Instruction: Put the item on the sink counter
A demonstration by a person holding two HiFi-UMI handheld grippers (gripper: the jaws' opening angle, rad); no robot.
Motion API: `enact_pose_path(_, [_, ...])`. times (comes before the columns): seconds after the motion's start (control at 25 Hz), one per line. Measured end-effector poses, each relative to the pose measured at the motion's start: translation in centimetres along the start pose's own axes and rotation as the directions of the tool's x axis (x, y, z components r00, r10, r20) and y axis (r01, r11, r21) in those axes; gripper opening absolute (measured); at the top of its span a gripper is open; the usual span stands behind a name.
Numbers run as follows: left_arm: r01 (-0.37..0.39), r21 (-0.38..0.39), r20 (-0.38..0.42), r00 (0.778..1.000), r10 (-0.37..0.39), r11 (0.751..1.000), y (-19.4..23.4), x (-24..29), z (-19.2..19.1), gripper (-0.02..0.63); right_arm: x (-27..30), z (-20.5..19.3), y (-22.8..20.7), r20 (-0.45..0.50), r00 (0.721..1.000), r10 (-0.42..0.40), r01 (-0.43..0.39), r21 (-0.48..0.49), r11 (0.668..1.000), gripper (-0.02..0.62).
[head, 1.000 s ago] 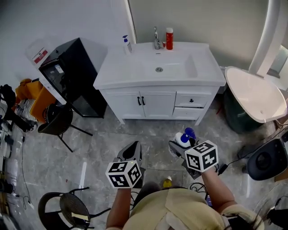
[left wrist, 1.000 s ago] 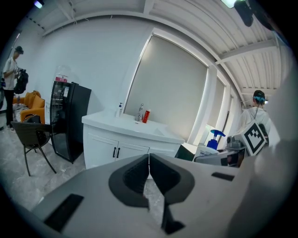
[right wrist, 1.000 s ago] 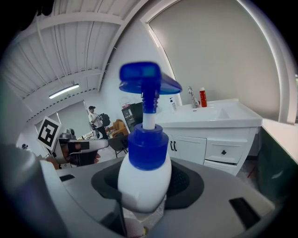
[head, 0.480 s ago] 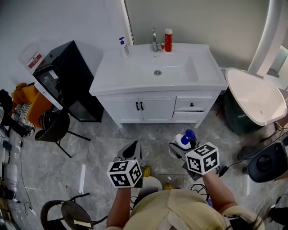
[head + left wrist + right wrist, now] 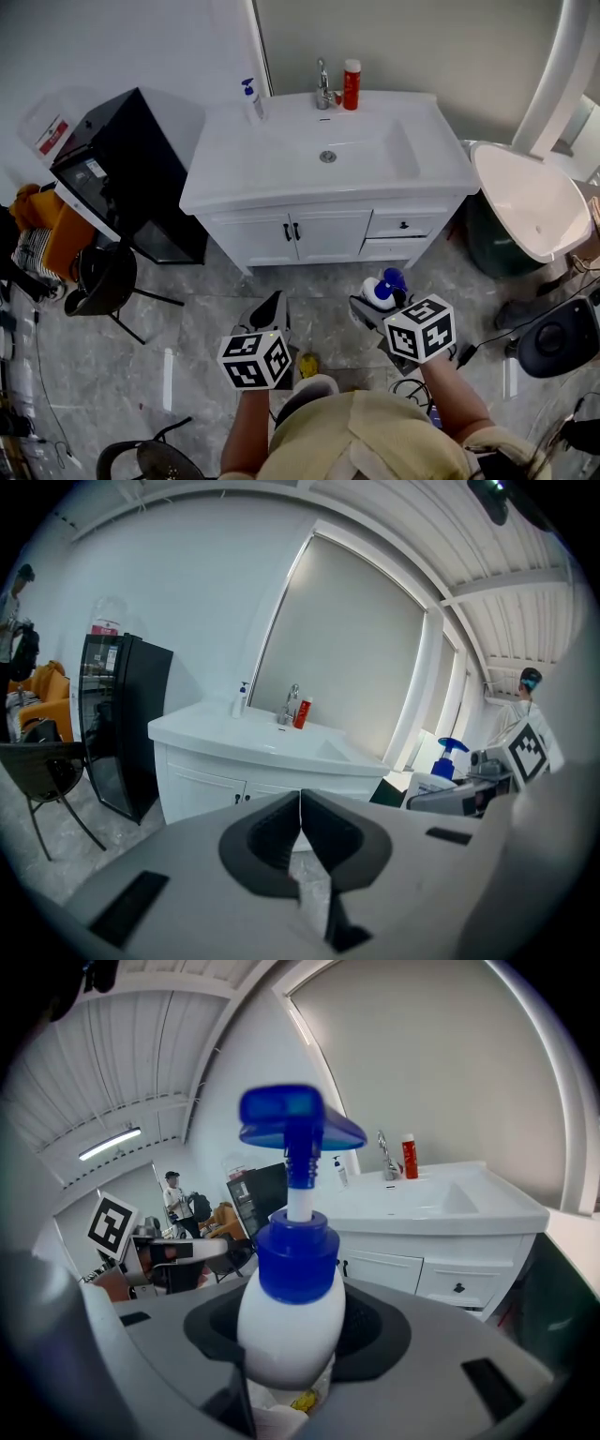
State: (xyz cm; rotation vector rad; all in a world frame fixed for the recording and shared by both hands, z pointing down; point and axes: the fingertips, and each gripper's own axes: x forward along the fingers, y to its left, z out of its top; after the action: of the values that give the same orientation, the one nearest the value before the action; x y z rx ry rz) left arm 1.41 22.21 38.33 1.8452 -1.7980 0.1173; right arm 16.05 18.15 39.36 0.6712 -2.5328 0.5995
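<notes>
My right gripper [image 5: 377, 302] is shut on a white pump bottle [image 5: 380, 292] with a blue cap and nozzle, held upright over the floor in front of the vanity. In the right gripper view the bottle [image 5: 289, 1312] fills the middle, clamped between the dark pads. My left gripper [image 5: 270, 314] hangs beside it to the left, jaws shut with nothing between them [image 5: 299, 834]. The white sink counter [image 5: 244, 167] with its basin stands ahead, also seen from the left gripper [image 5: 234, 740] and the right one [image 5: 450, 1208].
On the counter's back edge stand a small blue-capped dispenser [image 5: 249, 98], a chrome tap [image 5: 323, 84] and a red bottle [image 5: 352, 82]. A black cabinet [image 5: 122, 178] is to the left, a dark chair [image 5: 101, 279] near it, a white tub [image 5: 530, 202] to the right.
Both grippers and the head have moved toward the vanity; the counter now looms larger and lower in the head view. The bottle stays gripped in the right gripper.
</notes>
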Motion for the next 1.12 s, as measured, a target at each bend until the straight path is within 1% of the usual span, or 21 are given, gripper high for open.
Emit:
enact_pose_path(0.32, [0.055,-0.014,-0.02,0.998,-0.056,0.998,3.7,2.1,2.5,0.04,4.1,2.8,0.8,0.0,1.0,-0.029,0.029,0.013,1.0,0.21])
enact_pose_path(0.68, [0.082,-0.029,-0.03,0.996,-0.083,0.996,8.1,3.5,4.4,0.04,8.5,5.1,1.7,-0.001,0.999,-0.049,0.049,0.014,0.999,0.21])
enact_pose_path(0.96, [0.105,-0.024,-0.042,0.994,-0.106,0.994,10.4,4.2,5.2,0.04,10.7,6.1,2.2,-0.003,0.998,-0.069,0.069,0.022,0.997,0.21])
enact_pose_path(1.12, [0.115,-0.03,-0.043,0.992,-0.116,0.993,11.0,4.8,5.6,0.04,11.4,6.6,2.2,-0.013,0.997,-0.078,0.078,0.016,0.997,0.21])
